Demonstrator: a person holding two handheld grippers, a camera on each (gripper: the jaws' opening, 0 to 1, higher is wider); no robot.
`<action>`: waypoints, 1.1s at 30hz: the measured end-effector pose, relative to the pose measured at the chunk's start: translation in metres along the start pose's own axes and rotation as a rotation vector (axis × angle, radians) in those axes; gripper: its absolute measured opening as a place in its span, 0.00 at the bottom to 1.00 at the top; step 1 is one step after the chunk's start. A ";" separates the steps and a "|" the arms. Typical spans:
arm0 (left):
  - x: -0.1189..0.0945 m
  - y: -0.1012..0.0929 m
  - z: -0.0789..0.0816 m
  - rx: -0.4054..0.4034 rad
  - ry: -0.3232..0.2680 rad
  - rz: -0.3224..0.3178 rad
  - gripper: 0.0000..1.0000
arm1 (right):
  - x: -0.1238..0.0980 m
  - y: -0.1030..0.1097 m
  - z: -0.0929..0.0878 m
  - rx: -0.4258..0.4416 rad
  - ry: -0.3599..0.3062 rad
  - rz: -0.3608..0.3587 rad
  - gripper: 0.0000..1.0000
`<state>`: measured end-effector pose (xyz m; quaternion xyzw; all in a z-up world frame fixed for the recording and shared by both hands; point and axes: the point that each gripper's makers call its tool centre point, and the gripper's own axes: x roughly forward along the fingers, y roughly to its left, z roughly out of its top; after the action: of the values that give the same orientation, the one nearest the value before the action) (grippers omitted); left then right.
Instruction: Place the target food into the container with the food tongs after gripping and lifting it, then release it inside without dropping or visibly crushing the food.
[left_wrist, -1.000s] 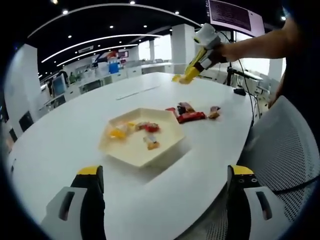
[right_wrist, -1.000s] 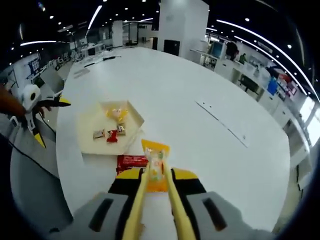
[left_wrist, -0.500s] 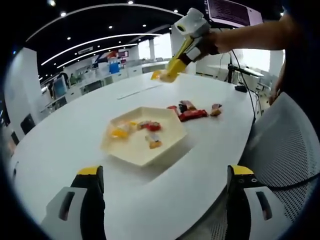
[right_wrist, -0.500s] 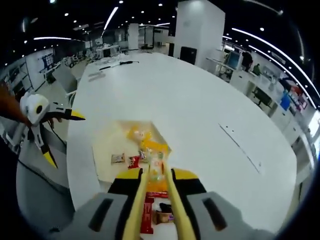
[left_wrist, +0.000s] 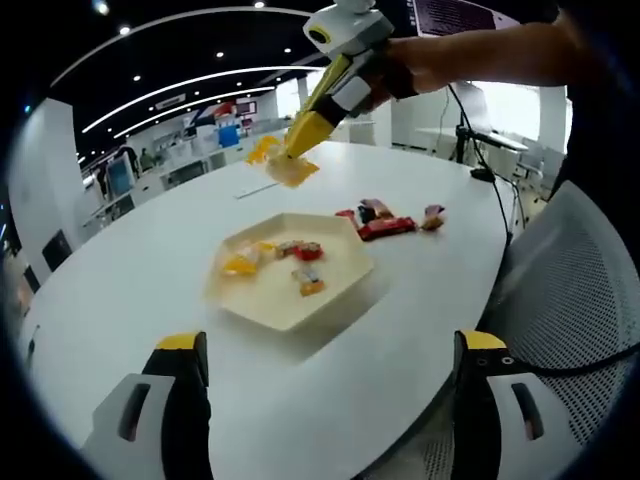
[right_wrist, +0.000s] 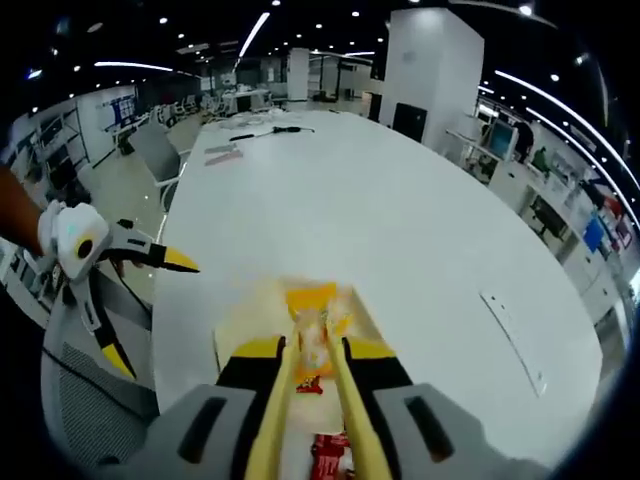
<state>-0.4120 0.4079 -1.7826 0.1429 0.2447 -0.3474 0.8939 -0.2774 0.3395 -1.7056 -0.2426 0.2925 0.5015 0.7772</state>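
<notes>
A cream hexagonal tray (left_wrist: 340, 286) sits on the white table (left_wrist: 150, 270) and holds several small wrapped snacks (left_wrist: 300, 252). My right gripper (left_wrist: 292, 150) hangs in the air above the tray's far side, its yellow tongs shut on an orange-yellow snack packet (left_wrist: 280, 165). The right gripper view looks down along the tongs (right_wrist: 312, 352), with the packet (right_wrist: 313, 316) pinched between them over the tray (right_wrist: 232, 335). My left gripper (left_wrist: 325, 375) stays low at the table's near edge, jaws wide apart and empty; it appears again as the left gripper (right_wrist: 150, 300).
Several loose wrapped snacks, one a red bar (left_wrist: 388, 229), lie on the table right of the tray. A grey mesh chair (left_wrist: 580, 290) stands at the right. A person's arm (left_wrist: 500, 55) holds the right gripper. Office desks and a pillar stand behind.
The right gripper has carried the snack packet leftward and nearer, from beyond the loose snacks to above the tray. The left gripper has stayed put.
</notes>
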 end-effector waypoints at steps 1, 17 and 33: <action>0.000 0.000 0.000 0.001 0.000 0.001 0.98 | 0.002 0.001 0.001 -0.004 0.003 0.002 0.21; -0.001 0.003 -0.001 -0.001 0.005 0.017 0.98 | 0.029 0.028 0.028 -0.067 0.025 0.057 0.22; -0.002 0.004 -0.001 -0.002 0.003 0.018 0.98 | 0.008 0.018 0.023 -0.080 0.005 0.065 0.24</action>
<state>-0.4107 0.4119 -1.7824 0.1447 0.2450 -0.3391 0.8967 -0.2865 0.3670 -1.6968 -0.2650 0.2817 0.5371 0.7497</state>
